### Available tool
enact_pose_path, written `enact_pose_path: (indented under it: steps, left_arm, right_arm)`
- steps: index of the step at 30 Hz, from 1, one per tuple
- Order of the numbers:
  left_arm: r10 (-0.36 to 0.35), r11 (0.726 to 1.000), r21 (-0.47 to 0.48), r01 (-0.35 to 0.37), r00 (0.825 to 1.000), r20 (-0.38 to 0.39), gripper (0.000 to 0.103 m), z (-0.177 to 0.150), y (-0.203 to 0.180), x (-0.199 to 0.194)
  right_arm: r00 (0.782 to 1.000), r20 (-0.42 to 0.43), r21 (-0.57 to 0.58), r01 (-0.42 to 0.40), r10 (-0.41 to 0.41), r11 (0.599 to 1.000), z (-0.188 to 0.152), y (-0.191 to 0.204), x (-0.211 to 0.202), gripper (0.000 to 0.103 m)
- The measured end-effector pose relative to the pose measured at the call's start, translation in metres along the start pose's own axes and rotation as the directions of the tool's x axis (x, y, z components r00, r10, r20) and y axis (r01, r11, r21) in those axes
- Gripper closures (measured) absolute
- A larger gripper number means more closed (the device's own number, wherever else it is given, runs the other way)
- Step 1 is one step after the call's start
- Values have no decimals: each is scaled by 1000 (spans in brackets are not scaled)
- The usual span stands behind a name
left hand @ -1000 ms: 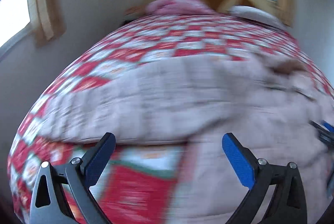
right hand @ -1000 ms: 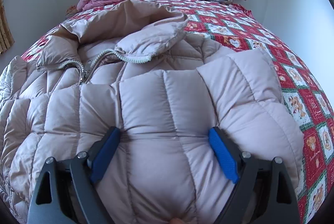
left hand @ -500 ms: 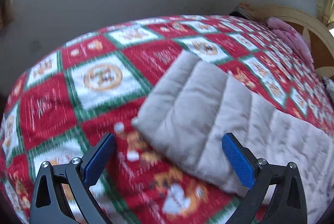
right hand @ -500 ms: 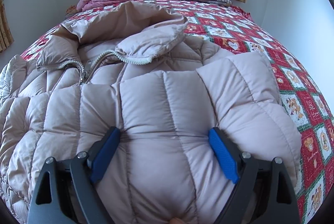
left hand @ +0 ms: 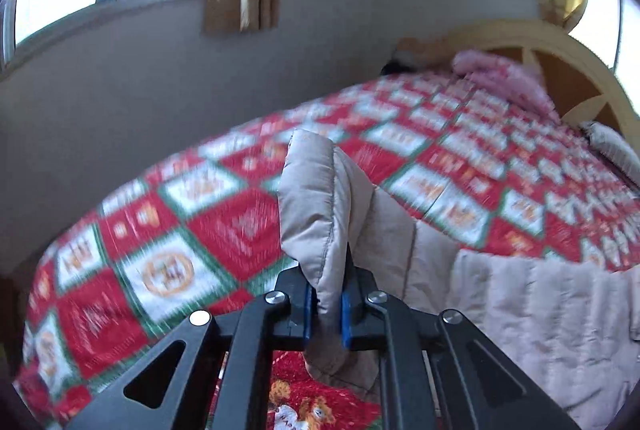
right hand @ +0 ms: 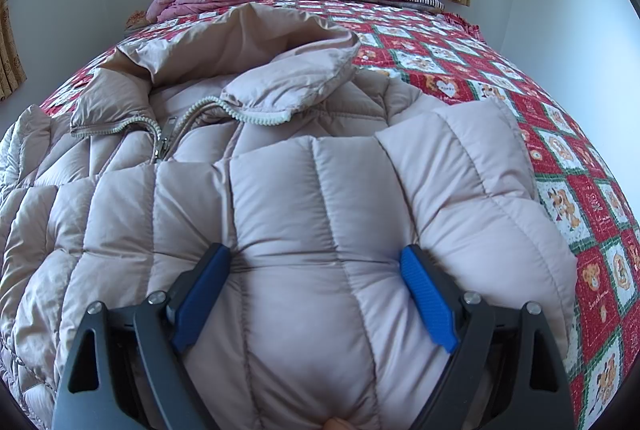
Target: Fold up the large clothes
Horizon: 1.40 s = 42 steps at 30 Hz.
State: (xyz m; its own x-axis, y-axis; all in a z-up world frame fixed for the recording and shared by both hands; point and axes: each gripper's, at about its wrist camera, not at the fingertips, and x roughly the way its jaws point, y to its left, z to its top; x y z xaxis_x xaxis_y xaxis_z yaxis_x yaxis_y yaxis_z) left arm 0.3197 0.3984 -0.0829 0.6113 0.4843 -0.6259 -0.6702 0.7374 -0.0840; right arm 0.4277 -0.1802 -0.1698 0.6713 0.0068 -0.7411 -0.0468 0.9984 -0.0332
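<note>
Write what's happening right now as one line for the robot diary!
left gripper: shut on sleeve, lifted off quilt | right gripper: open, pressing on puffer jacket | step: folding sleeve

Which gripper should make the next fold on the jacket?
Left. The left gripper has its jaws shut on the sleeve cuff, raised off the quilt. The right gripper has open jaws pressing the jacket, likely just anchoring it.
</note>
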Motion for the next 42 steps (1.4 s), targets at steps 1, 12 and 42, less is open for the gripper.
enact_pose_path:
  steps: [1, 12, 42]
  left_arm:
    - [-17, 1000, 11, 17, 999, 29, 94, 6, -4, -14]
    - [-368, 926, 176, 333, 900, 232, 94, 36, -100, -167]
    - [-757, 496, 678, 543, 653, 31, 11, -181, -365, -306]
  right_arm:
    - [1000, 1, 0, 0, 0, 1000, 0, 0, 0, 13]
    - [1000, 3, 2, -3, 3, 1000, 1, -2, -1, 13]
    - [999, 22, 34, -41, 41, 999, 0, -7, 0, 13]
